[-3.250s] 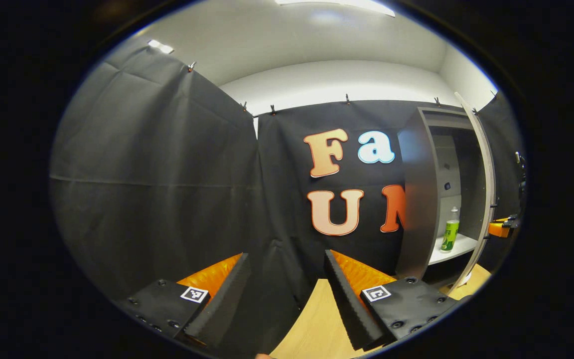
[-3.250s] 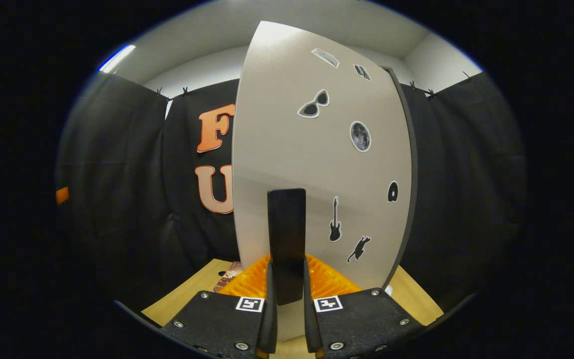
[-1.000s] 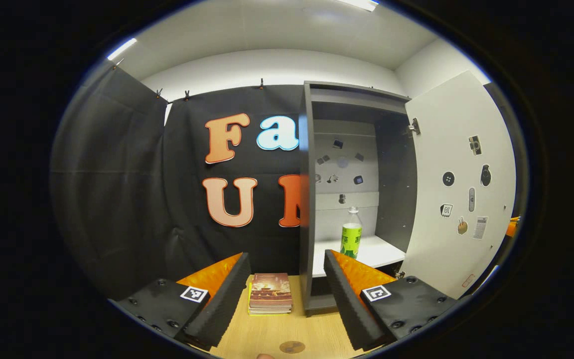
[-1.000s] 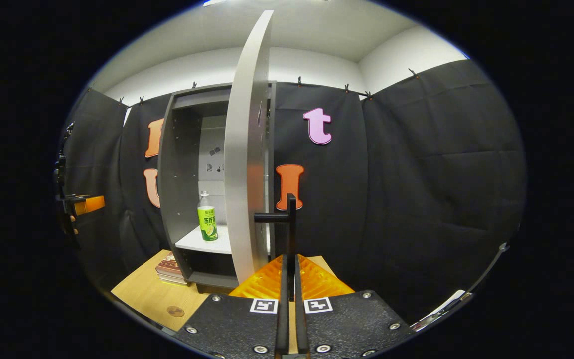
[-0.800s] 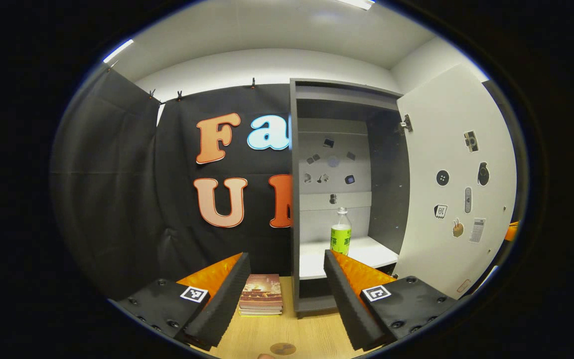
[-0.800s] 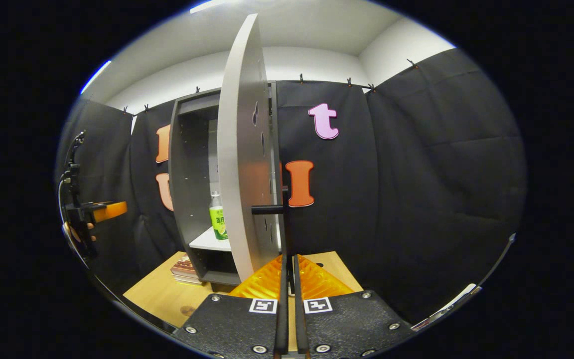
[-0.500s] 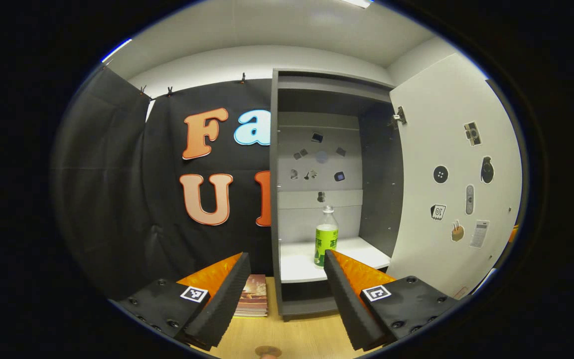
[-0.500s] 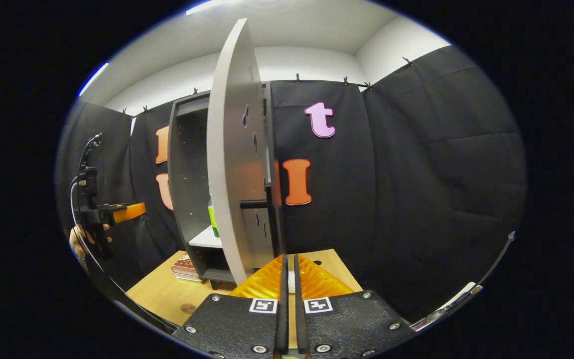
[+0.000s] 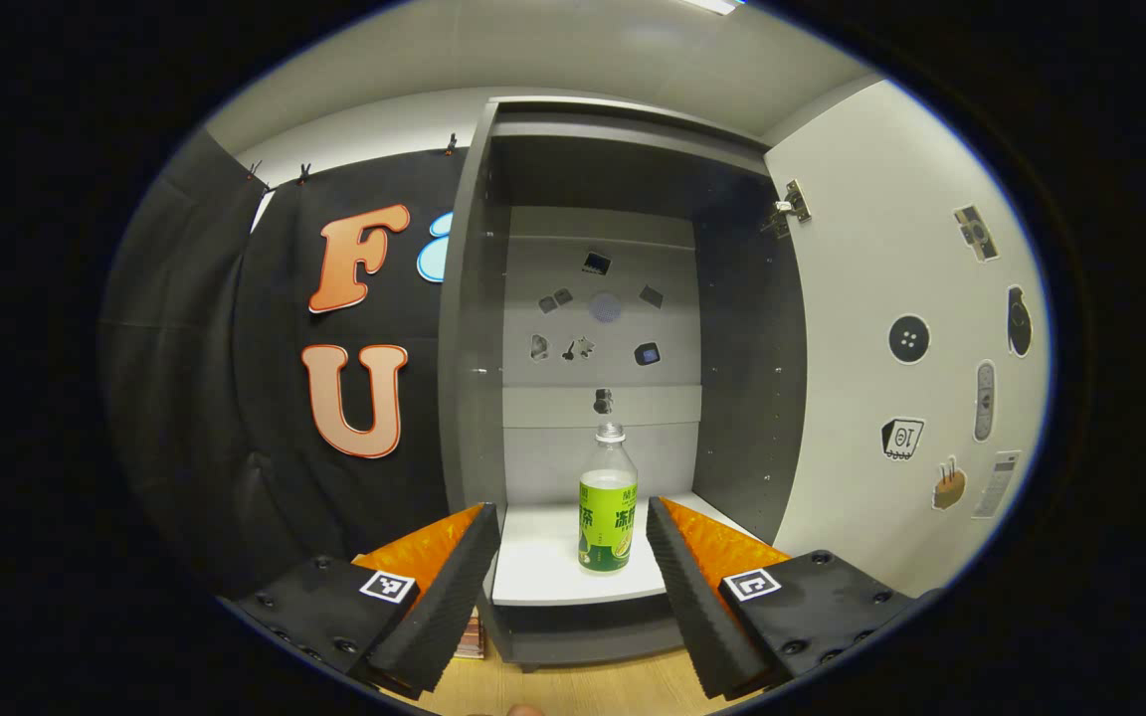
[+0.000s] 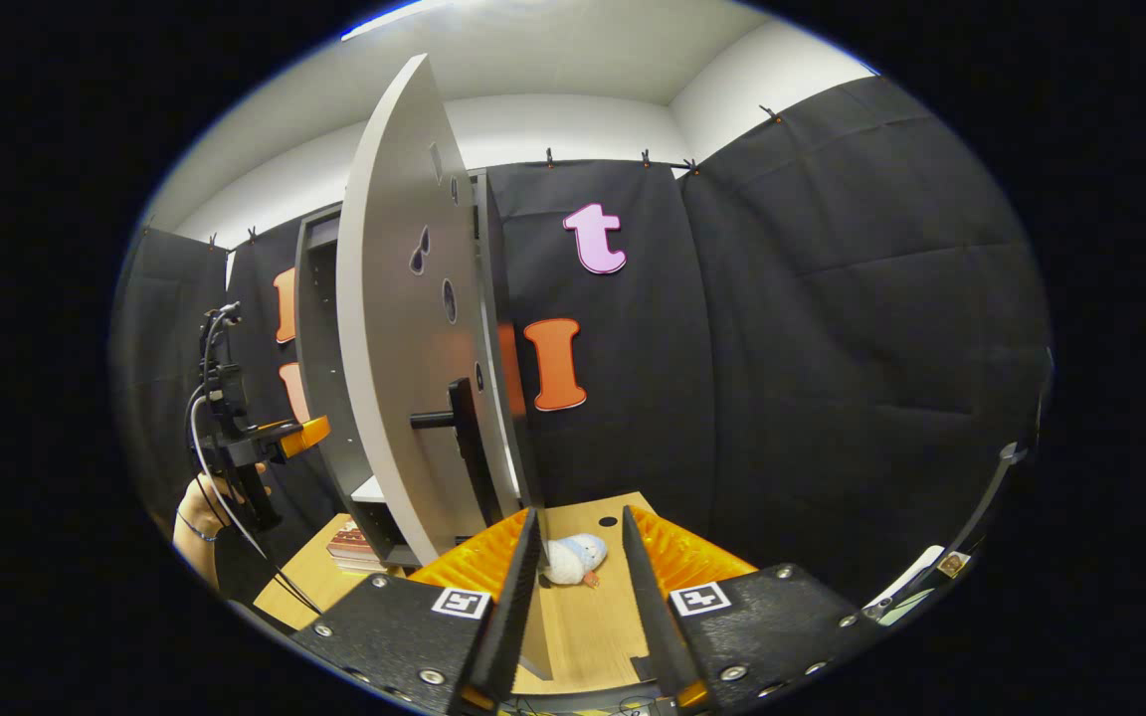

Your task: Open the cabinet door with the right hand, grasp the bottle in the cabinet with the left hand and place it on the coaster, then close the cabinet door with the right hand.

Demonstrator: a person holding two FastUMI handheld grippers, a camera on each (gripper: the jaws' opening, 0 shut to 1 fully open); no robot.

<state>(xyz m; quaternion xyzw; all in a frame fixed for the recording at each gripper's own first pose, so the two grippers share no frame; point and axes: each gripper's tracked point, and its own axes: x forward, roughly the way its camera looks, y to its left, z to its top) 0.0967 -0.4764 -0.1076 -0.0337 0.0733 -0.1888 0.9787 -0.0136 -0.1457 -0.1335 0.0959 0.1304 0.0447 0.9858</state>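
The grey cabinet [image 9: 474, 398] stands with its door [image 9: 891, 298] swung wide to the right. A clear bottle [image 9: 608, 502] with a green label stands upright on the white shelf [image 9: 543, 572] inside. My left gripper [image 9: 573, 517] is open just before the shelf's front edge, and the bottle shows between its fingers, farther back and untouched. In the right gripper view the door [image 10: 394, 328] is nearly edge-on, with its black handle [image 10: 456, 423] free. My right gripper [image 10: 581, 527] is open, a short way off the handle. The left gripper [image 10: 275, 438] and the hand holding it [image 10: 197, 512] show at the far left.
A small white plush toy [image 10: 573, 559] lies on the wooden table [image 10: 593, 622] between the right gripper's fingers. A stack of books [image 10: 349, 542] lies on the table left of the cabinet's base. Stickers dot the cabinet's back wall and the door.
The right gripper let go of the door handle, opened and drew back to the right. The left gripper moved in toward the cabinet, so the bottle now sits centred between its fingers.
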